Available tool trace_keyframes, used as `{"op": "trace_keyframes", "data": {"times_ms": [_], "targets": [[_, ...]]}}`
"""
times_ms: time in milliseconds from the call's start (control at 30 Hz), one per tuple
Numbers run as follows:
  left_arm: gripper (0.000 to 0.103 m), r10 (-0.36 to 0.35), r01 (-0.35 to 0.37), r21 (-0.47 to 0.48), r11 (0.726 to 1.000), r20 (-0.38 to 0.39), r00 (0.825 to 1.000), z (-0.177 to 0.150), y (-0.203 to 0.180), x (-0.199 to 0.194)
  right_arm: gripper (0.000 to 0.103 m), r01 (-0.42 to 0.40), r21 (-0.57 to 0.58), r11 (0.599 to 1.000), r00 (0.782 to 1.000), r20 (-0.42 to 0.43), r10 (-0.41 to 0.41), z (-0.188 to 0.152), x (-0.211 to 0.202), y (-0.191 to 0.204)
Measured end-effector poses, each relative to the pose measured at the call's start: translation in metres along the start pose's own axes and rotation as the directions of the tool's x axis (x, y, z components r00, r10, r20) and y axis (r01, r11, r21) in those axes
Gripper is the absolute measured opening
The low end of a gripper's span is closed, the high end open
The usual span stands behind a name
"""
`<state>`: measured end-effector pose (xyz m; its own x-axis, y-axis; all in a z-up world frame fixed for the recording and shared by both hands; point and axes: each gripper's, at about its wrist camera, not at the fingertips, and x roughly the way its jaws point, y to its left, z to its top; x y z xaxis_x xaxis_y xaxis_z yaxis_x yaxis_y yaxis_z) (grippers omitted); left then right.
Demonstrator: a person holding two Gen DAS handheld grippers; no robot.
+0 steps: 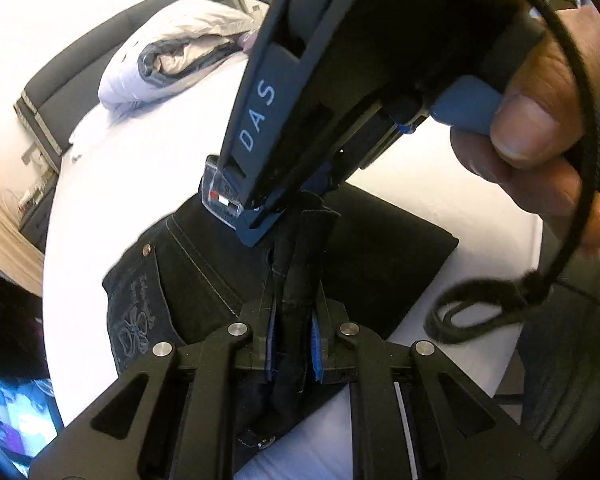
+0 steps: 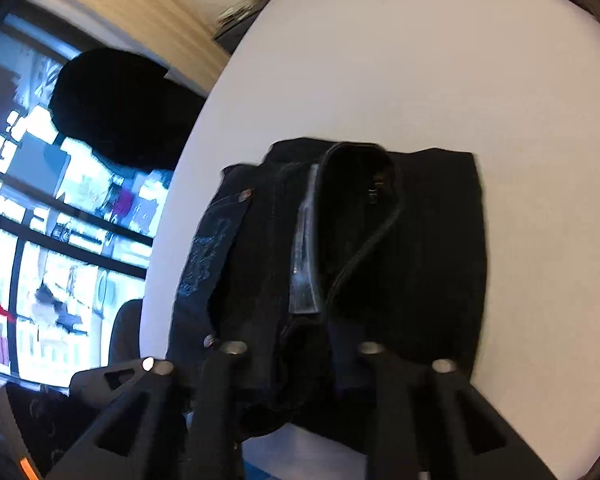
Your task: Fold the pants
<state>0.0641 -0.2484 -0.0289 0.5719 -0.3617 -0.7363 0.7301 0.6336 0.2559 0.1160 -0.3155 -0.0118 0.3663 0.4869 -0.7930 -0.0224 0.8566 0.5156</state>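
Black pants (image 1: 204, 276) lie partly folded on a white round table (image 1: 140, 168), an embroidered back pocket at the left. My left gripper (image 1: 294, 344) is shut on a bunched edge of the pants, blue pads pressed on the fabric. The right gripper (image 1: 260, 220) comes down from above onto the same fabric just beyond; a hand holds it. In the right wrist view the pants (image 2: 420, 248) fill the lower middle and my right gripper (image 2: 300, 364) is shut on their near edge, the fingertips hidden in the dark cloth.
A folded grey and white garment (image 1: 168, 64) lies at the table's far side. A dark chair back (image 2: 116, 108) and bright windows stand left of the table (image 2: 380, 72). A black cord loop (image 1: 480, 312) hangs at the right.
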Motion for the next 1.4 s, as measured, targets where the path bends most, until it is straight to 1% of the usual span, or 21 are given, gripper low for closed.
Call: {"op": "trace_keyframes", "data": {"times_ms": [67,167,233,333,400,467,567,700,800,900,967,1033,1100,1133,1167,1200,1233,1267,1300,1333,1400], "targets": [[0.012,-0.004,0.004,0.005,1.0,0.003,1.0,0.006,-0.003,0.005,0.017,-0.003,0.008,1.0,1.0,0.025,0.003,-0.001,-0.004,-0.005],[0.012,-0.013,0.013,0.01,1.0,0.013,1.0,0.008,-0.001,0.005,0.014,-0.055,0.063,0.997,0.996,0.073,0.05,0.001,-0.013,-0.017],[0.012,-0.015,0.015,0.019,1.0,0.035,0.999,0.014,-0.001,0.001,0.013,-0.115,0.081,0.99,0.986,0.129,0.104,-0.001,-0.026,-0.025],[0.012,-0.028,0.026,0.034,0.999,0.054,0.998,0.021,-0.004,0.001,0.013,-0.174,0.131,0.976,0.971,0.185,0.148,-0.011,-0.038,-0.046],[0.012,-0.042,0.04,0.054,0.998,0.046,0.998,0.023,-0.011,0.007,0.013,-0.19,0.169,0.967,0.968,0.198,0.155,-0.018,-0.035,-0.061],[0.012,-0.053,0.051,0.071,0.996,0.02,0.998,0.018,-0.016,0.014,0.013,-0.196,0.213,0.957,0.969,0.194,0.155,-0.027,-0.026,-0.078],[0.012,-0.06,0.062,0.09,0.994,-0.022,0.998,0.017,-0.021,0.037,0.013,-0.207,0.273,0.939,0.968,0.198,0.156,-0.037,-0.01,-0.1],[0.012,-0.065,0.067,0.108,0.992,-0.024,0.998,0.019,-0.021,0.054,0.013,-0.241,0.317,0.917,0.957,0.236,0.169,-0.045,0.0,-0.111],[0.012,-0.064,0.068,0.142,0.988,-0.034,0.997,0.011,-0.026,0.061,0.013,-0.247,0.326,0.913,0.957,0.232,0.176,-0.053,0.007,-0.116],[0.015,-0.06,0.063,0.142,0.988,-0.03,0.998,0.007,-0.03,0.069,0.01,-0.298,0.339,0.892,0.94,0.269,0.212,-0.059,0.007,-0.128],[0.016,-0.093,0.096,0.106,0.99,-0.039,0.995,0.003,-0.027,0.066,0.011,-0.312,0.328,0.892,0.935,0.274,0.226,-0.059,0.006,-0.128],[0.017,-0.162,0.163,0.024,0.986,-0.039,0.986,0.002,-0.008,0.054,0.012,-0.313,0.325,0.892,0.935,0.271,0.229,-0.059,0.005,-0.129],[0.025,-0.209,0.209,-0.065,0.976,-0.006,0.978,-0.005,0.016,0.036,0.014,-0.31,0.329,0.892,0.935,0.277,0.222,-0.062,0.002,-0.13],[0.038,-0.214,0.215,-0.108,0.971,0.02,0.977,-0.008,0.028,0.024,0.017,-0.308,0.335,0.891,0.935,0.281,0.217,-0.064,0.0,-0.131],[0.065,-0.2,0.205,-0.156,0.966,0.047,0.979,-0.013,0.043,0.015,0.018,-0.299,0.344,0.89,0.937,0.283,0.205,-0.065,0.001,-0.128],[0.075,-0.176,0.189,-0.211,0.959,0.079,0.981,-0.02,0.061,0.006,0.02,-0.286,0.356,0.89,0.941,0.282,0.189,-0.067,-0.002,-0.128],[0.078,-0.164,0.187,-0.25,0.95,0.108,0.98,-0.027,0.074,0.001,0.025,-0.271,0.372,0.888,0.944,0.284,0.169,-0.069,-0.009,-0.127],[0.078,-0.159,0.193,-0.299,0.935,0.134,0.978,-0.034,0.094,-0.003,0.029,-0.242,0.381,0.892,0.947,0.292,0.132,-0.07,-0.017,-0.125],[0.079,-0.157,0.195,-0.325,0.925,0.139,0.978,-0.037,0.109,-0.001,0.04,-0.204,0.37,0.906,0.948,0.307,0.088,-0.068,-0.03,-0.12],[0.078,-0.161,0.204,-0.356,0.912,0.147,0.976,-0.04,0.126,0.001,0.041,-0.214,0.347,0.913,0.942,0.32,0.099,-0.064,-0.039,-0.117],[0.077,-0.181,0.238,-0.411,0.88,0.173,0.968,-0.043,0.16,0.008,0.04,-0.257,0.27,0.928,0.93,0.332,0.161,-0.048,-0.048,-0.099]]}}
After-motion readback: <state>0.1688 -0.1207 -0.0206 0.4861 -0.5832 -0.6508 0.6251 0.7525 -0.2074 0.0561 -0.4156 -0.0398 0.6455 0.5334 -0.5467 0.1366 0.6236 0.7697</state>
